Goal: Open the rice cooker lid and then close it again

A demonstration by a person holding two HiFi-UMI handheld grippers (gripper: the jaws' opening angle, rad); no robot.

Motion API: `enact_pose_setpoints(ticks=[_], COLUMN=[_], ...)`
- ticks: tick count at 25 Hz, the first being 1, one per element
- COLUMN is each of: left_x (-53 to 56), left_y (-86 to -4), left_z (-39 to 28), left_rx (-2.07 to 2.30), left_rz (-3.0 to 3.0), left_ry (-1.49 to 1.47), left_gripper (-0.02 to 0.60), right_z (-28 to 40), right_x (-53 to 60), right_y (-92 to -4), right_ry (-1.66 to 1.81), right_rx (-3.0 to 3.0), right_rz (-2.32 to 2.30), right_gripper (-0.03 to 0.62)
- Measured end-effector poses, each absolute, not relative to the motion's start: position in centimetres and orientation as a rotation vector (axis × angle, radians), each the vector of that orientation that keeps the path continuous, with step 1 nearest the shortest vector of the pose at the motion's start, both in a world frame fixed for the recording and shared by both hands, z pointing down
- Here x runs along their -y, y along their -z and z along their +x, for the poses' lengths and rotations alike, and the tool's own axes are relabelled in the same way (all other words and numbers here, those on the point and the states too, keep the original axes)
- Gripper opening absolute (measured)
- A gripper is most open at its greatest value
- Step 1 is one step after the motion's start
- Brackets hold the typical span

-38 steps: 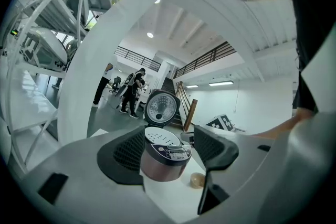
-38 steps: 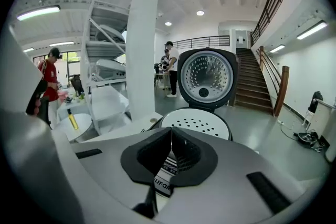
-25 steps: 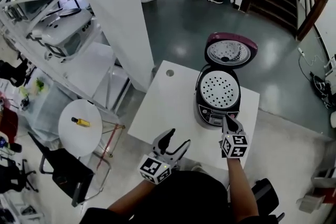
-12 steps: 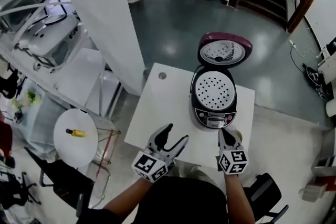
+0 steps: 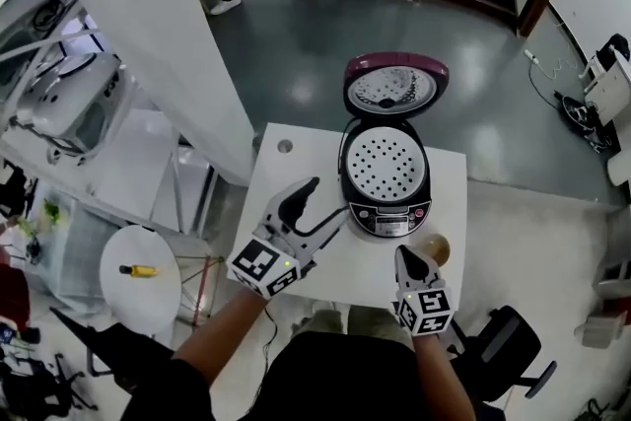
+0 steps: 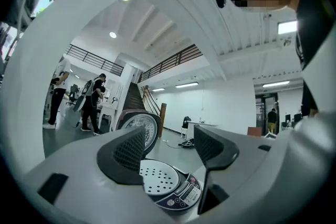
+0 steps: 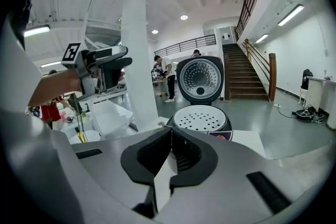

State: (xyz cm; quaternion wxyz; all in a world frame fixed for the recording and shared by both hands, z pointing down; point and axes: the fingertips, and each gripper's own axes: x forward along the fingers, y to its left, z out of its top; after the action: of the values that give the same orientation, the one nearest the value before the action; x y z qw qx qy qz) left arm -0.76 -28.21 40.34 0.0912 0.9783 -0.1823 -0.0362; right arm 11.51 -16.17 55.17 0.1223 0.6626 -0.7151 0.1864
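Left claw [image 5: 325, 198] hangs spread and empty above the white counter [image 5: 296, 163], just beside the near-left flank of the rice cooker [image 5: 383, 168]. The right claw [image 5: 403, 257] is pressed together on nothing at the counter's near edge.

The cooker stands on the far right part of the counter. Its maroon lid [image 5: 394, 86] is swung fully up on the far hinge, baring the perforated inner plate, so the opening half looks done and closing is the step in hand.

Probably the left claw must reach past the body to the lid's raised rim. It would then tip the lid toward the control panel [image 5: 386, 217] and press until it latches. A small tan round thing [image 5: 435, 248] lies just beside the right claw; I cannot tell what it is.
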Motion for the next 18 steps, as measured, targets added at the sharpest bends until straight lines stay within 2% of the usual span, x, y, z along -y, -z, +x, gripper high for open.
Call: enact_pose_setpoints(ticks=[7, 10, 18], left_x=[32.8, 35.9, 44.2], left_y=[-36.6, -34.8, -31.6], left_z=[4.7, 6.7, 11.5], left_rx=[0.424, 0.333, 0.459], left_rz=[3.100, 2.967, 3.009], left_ry=[0.021, 0.080, -0.056], left_gripper=[0.270, 0.270, 0.270], right_z=[12.8, 12.6, 12.7], right_x=[17.0, 17.2, 18.6], right_y=[-54.7, -54.3, -53.4], right_ry=[-0.547, -0.559, -0.534], right_rx=[2.139, 2.181, 2.256], right_rz=[1.953, 1.923, 1.868], right_gripper=[0.002, 0.002, 0.002])
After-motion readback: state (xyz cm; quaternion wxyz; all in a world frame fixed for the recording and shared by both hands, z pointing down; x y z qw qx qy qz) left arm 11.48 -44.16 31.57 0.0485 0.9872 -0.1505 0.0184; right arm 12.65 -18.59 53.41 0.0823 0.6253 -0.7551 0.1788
